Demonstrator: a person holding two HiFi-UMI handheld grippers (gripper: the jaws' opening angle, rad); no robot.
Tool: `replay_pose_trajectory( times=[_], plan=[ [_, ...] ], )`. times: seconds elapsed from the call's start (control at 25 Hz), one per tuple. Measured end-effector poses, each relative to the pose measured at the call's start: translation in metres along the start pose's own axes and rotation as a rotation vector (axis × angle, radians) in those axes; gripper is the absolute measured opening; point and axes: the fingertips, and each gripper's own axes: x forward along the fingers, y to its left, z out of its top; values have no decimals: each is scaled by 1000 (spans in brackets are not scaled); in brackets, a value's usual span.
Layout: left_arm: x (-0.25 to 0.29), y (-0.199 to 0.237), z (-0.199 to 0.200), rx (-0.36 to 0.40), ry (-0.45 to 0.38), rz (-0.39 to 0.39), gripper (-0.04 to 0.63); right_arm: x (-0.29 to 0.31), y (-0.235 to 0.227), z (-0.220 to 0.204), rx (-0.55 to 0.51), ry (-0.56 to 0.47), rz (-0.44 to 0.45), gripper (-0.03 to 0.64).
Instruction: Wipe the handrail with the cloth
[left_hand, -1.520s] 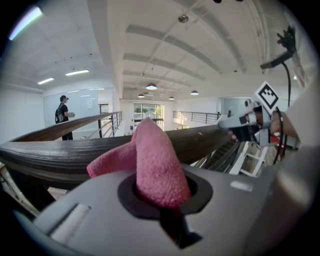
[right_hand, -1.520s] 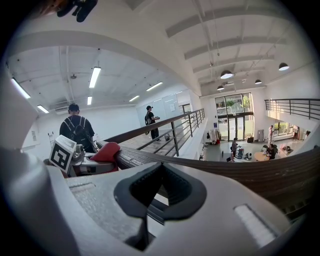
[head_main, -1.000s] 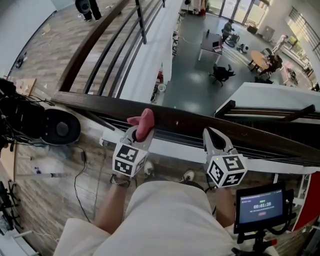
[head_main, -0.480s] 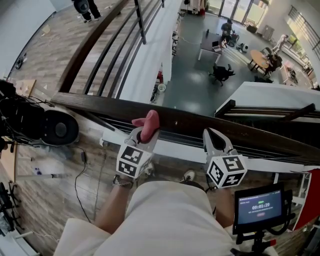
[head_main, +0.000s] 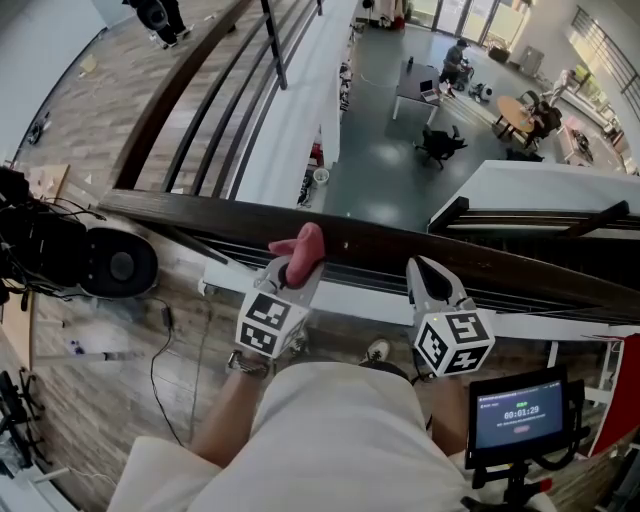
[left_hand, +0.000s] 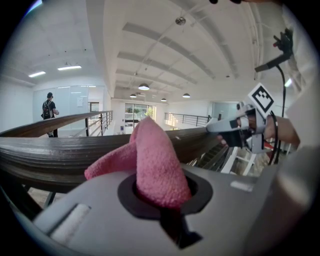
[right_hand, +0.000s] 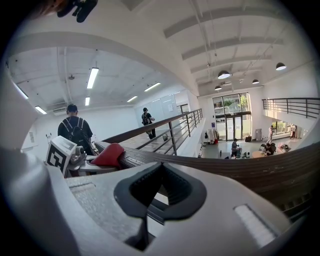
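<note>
Since a second ago, the left claw (head_main: 291, 267) has slid a little rightward along the rail (head_main: 190, 211), pinching the pink cloth (head_main: 304, 244), whose free end lies on the rail's top. The right claw (head_main: 422, 272) has stayed put, pressed together and empty, at the rail's near edge. Wiping looks under way, with much rail probably left. Which stretch is already wiped can't be told, and the rail runs out of view at right.

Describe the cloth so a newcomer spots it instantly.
Find the dark wooden handrail crossing the head view. Near its middle, the left hand-held gripper holds the cloth up to it. It is the only pink, fuzzy thing there.
</note>
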Motion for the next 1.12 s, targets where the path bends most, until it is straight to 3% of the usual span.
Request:
replay_pose_trajectory(
  times=[0.44,1.12],
  plan=[
    [7,-6,-2,21,5,-29,34,-2,-4,-4,6,-1,-7,3],
    [29,-39,2,59,29,-154,34,-5,-17,-6,23,-12,-49,3]
  ],
)
